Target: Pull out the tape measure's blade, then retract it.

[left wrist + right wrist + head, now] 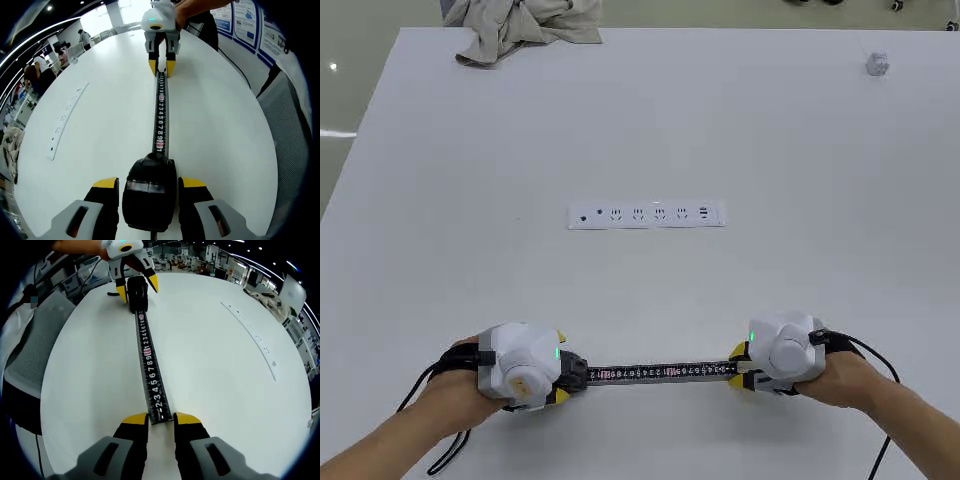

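The black tape measure case (150,192) sits between the yellow-tipped fingers of my left gripper (150,182), which is shut on it. Its black blade (161,110) with white numbers lies flat on the white table (770,150), drawn out to the right. My right gripper (161,417) is shut on the blade's free end. In the head view the left gripper (565,378) and right gripper (738,366) face each other near the front table edge, with the blade (660,372) stretched between them.
A white power strip (647,215) lies across the middle of the table. A crumpled grey cloth (525,25) rests at the far left edge, and a small pale object (877,64) at the far right. A cable trails from each gripper.
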Available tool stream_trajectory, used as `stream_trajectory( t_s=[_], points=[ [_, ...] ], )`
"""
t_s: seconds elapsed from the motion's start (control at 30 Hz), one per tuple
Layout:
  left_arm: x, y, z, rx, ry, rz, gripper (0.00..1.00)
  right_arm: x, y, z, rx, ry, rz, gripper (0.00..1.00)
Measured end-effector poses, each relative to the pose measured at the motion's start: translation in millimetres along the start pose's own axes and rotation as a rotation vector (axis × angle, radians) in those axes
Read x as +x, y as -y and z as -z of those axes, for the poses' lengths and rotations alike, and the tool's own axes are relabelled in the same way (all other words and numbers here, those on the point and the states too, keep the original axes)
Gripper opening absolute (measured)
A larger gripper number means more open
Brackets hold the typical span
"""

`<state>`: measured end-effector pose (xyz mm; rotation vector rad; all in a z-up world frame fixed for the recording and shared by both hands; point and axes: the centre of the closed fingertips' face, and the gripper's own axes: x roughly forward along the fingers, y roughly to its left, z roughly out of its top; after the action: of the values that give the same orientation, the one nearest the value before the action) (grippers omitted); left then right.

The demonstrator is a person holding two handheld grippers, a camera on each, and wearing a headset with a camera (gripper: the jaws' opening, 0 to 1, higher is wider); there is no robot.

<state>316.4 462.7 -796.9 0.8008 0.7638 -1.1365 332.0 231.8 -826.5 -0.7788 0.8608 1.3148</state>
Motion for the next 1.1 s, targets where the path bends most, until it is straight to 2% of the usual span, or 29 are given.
stream_trajectory(
  t_s=[0.33, 0.53, 0.63, 0.8, 1.1],
  points=[
    [-7.4, 0.5, 3.5, -0.06, 0.013, -0.042, 0.51, -1.7, 3.0, 0.1, 0.031, 0.009, 0.033, 0.25],
    [-13.1, 1.9, 9.6, -0.125, 0.026, -0.069, 0.54, -1.7, 5.8, 2.2, 0.082, 0.016, 0.057, 0.28],
    [-16.1, 2.6, 11.2, -0.186, 0.043, -0.089, 0.57, -2.6, 6.7, 2.5, 0.106, 0.018, 0.074, 0.29],
    [-19.6, 4.0, 16.3, -0.233, 0.051, -0.113, 0.61, -3.3, 9.2, 4.7, 0.14, 0.026, 0.096, 0.32],
    [-26.6, 4.0, 20.6, -0.342, 0.09, -0.157, 0.66, -5.3, 3.8, 1.8, 0.219, 0.067, 0.114, 0.36]
  ],
)
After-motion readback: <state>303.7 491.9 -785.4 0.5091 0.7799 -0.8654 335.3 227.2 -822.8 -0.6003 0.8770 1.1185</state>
